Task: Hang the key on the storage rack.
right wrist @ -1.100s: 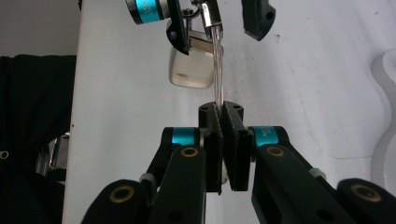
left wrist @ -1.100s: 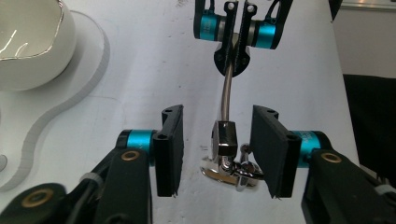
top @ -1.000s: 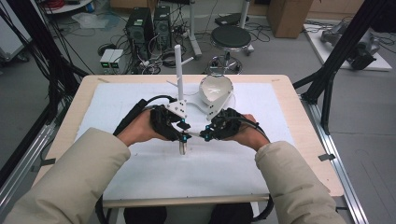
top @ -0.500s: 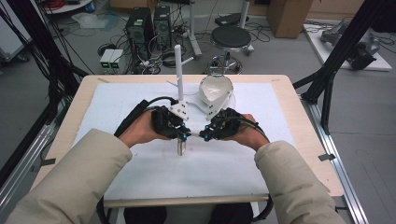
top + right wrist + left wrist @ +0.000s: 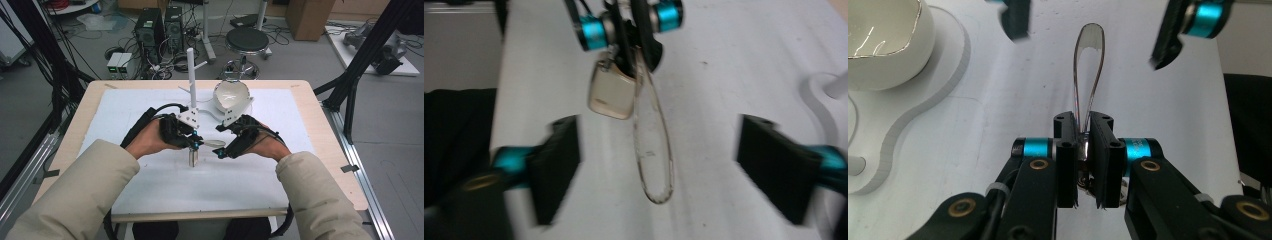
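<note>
A clear plastic loop [image 5: 1089,60] with a beige tag [image 5: 611,95] hangs over the white mat [image 5: 150,190]. My left gripper [image 5: 1083,120] is shut on the loop's near end, where the tag is attached. In the high view the left gripper [image 5: 194,143] holds the tag [image 5: 193,158] dangling above the mat at mid table. My right gripper [image 5: 658,122] faces it, and its jaws have just been opening. They now stand wide on either side of the loop's [image 5: 651,150] free end without touching it. The right gripper [image 5: 221,150] sits just right of the left one.
A white bowl [image 5: 231,96] rests on a white curved base plate [image 5: 923,100] behind the grippers. A white upright post [image 5: 190,75] stands beside it. Wooden table edges [image 5: 330,150] frame the mat. Both sleeves [image 5: 75,200] come in from the front.
The right gripper's jaws have spread apart and let go of the loop. The left gripper keeps its hold, and both hands stay where they were.
</note>
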The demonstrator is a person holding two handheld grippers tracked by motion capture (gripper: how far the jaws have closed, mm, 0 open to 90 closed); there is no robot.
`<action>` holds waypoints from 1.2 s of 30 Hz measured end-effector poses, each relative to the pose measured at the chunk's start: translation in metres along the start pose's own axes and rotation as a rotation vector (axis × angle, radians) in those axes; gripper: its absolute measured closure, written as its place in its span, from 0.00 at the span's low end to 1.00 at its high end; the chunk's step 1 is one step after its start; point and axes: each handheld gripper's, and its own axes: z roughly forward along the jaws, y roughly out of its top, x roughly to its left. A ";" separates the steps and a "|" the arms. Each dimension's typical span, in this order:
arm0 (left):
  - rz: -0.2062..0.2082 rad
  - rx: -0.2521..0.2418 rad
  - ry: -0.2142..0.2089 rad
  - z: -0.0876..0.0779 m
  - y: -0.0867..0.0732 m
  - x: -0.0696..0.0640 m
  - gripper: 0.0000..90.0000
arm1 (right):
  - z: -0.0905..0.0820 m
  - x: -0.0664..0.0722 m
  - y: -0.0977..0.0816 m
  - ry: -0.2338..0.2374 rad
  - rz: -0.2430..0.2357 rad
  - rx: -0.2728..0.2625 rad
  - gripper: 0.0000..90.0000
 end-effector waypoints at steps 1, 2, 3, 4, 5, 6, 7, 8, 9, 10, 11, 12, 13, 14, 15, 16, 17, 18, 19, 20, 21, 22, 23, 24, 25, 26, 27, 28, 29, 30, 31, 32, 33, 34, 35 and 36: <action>0.002 -0.004 0.002 -0.001 -0.001 0.001 0.91 | 0.000 0.000 -0.002 -0.007 0.010 -0.004 0.01; -0.011 -0.015 0.003 -0.003 -0.002 0.001 0.91 | -0.001 -0.001 -0.004 -0.017 0.017 -0.017 0.01; -0.010 -0.019 0.012 -0.005 -0.003 0.003 0.91 | -0.004 -0.001 -0.006 -0.028 0.023 -0.036 0.01; -0.015 -0.025 0.020 -0.007 -0.004 0.004 0.91 | -0.008 -0.002 -0.010 -0.036 0.035 -0.067 0.01; -0.019 -0.033 0.029 -0.009 -0.004 0.005 0.91 | -0.011 -0.002 -0.013 -0.046 0.042 -0.082 0.01; -0.027 -0.048 0.044 -0.012 -0.006 0.006 0.91 | -0.013 -0.002 -0.015 -0.059 0.043 -0.096 0.01; -0.035 -0.054 0.048 -0.014 -0.007 0.007 0.91 | -0.017 -0.002 -0.020 -0.084 0.045 -0.119 0.01; -0.041 -0.058 0.059 -0.016 -0.007 0.008 0.91 | -0.020 -0.001 -0.023 -0.092 0.055 -0.132 0.01; -0.050 -0.071 0.071 -0.018 -0.008 0.009 0.91 | -0.023 -0.001 -0.029 -0.099 0.063 -0.151 0.01; -0.057 -0.085 0.082 -0.022 -0.010 0.011 0.91 | -0.025 0.000 -0.034 -0.116 0.074 -0.165 0.01; -0.068 -0.094 0.092 -0.023 -0.011 0.012 0.91 | -0.029 0.000 -0.041 -0.137 0.091 -0.175 0.01; -0.079 -0.109 0.111 -0.027 -0.012 0.014 0.91 | -0.031 0.001 -0.045 -0.144 0.101 -0.192 0.01; -0.088 -0.122 0.123 -0.029 -0.013 0.016 0.91 | -0.035 0.001 -0.054 -0.156 0.129 -0.229 0.01; -0.096 -0.134 0.145 -0.032 -0.015 0.017 0.91 | -0.038 0.001 -0.060 -0.157 0.156 -0.252 0.01; -0.100 -0.144 0.167 -0.034 -0.016 0.019 0.91 | -0.042 0.001 -0.068 -0.174 0.172 -0.280 0.01; -0.109 -0.159 0.188 -0.037 -0.017 0.021 0.91 | -0.045 0.001 -0.075 -0.191 0.187 -0.306 0.01; -0.110 -0.170 0.207 -0.040 -0.019 0.023 0.91 | -0.049 0.001 -0.081 -0.212 0.205 -0.312 0.01; -0.121 -0.186 0.225 -0.043 -0.020 0.025 0.91 | -0.053 0.001 -0.087 -0.245 0.208 -0.328 0.01; -0.127 -0.203 0.247 -0.045 -0.022 0.028 0.91 | -0.057 0.002 -0.093 -0.273 0.222 -0.358 0.01; -0.136 -0.222 0.262 -0.047 -0.023 0.030 0.91 | -0.060 0.002 -0.100 -0.282 0.244 -0.384 0.01; -0.143 -0.240 0.275 -0.049 -0.025 0.033 0.91 | -0.062 0.003 -0.104 -0.294 0.255 -0.400 0.01; -0.151 -0.258 0.292 -0.051 -0.026 0.035 0.91 | -0.065 0.003 -0.110 -0.316 0.263 -0.409 0.01; -0.152 -0.283 0.303 -0.052 -0.029 0.038 0.91 | -0.067 0.004 -0.115 -0.333 0.277 -0.417 0.01; -0.154 -0.294 0.314 -0.053 -0.030 0.040 0.91 | -0.068 0.006 -0.122 -0.352 0.290 -0.431 0.01; -0.156 -0.302 0.333 -0.053 -0.031 0.042 0.91 | -0.069 0.006 -0.126 -0.358 0.295 -0.441 0.01; -0.163 -0.313 0.342 -0.054 -0.032 0.045 0.91 | -0.070 0.007 -0.130 -0.370 0.303 -0.443 0.01; -0.167 -0.321 0.357 -0.054 -0.034 0.047 0.91 | -0.070 0.009 -0.135 -0.386 0.307 -0.449 0.01; -0.173 -0.325 0.368 -0.054 -0.035 0.048 0.91 | -0.071 0.010 -0.139 -0.393 0.316 -0.456 0.01; -0.177 -0.327 0.371 -0.053 -0.036 0.050 0.91 | -0.071 0.011 -0.143 -0.396 0.322 -0.463 0.01; -0.178 -0.328 0.387 -0.053 -0.037 0.052 0.91 | -0.071 0.012 -0.146 -0.405 0.332 -0.466 0.01; -0.176 -0.332 0.391 -0.053 -0.037 0.053 0.91 | -0.071 0.012 -0.150 -0.409 0.333 -0.472 0.01; -0.187 -0.341 0.385 -0.053 -0.038 0.055 0.91 | -0.071 0.012 -0.153 -0.410 0.338 -0.480 0.01; -0.195 -0.352 0.384 -0.052 -0.038 0.056 0.91 | -0.070 0.013 -0.157 -0.409 0.344 -0.484 0.01; -0.195 -0.352 0.387 -0.051 -0.039 0.057 0.91 | -0.070 0.014 -0.160 -0.410 0.351 -0.488 0.01; -0.202 -0.358 0.387 -0.050 -0.039 0.059 0.91 | -0.070 0.015 -0.162 -0.415 0.361 -0.488 0.01; -0.204 -0.357 0.389 -0.050 -0.040 0.061 0.91 | -0.070 0.015 -0.166 -0.430 0.357 -0.491 0.01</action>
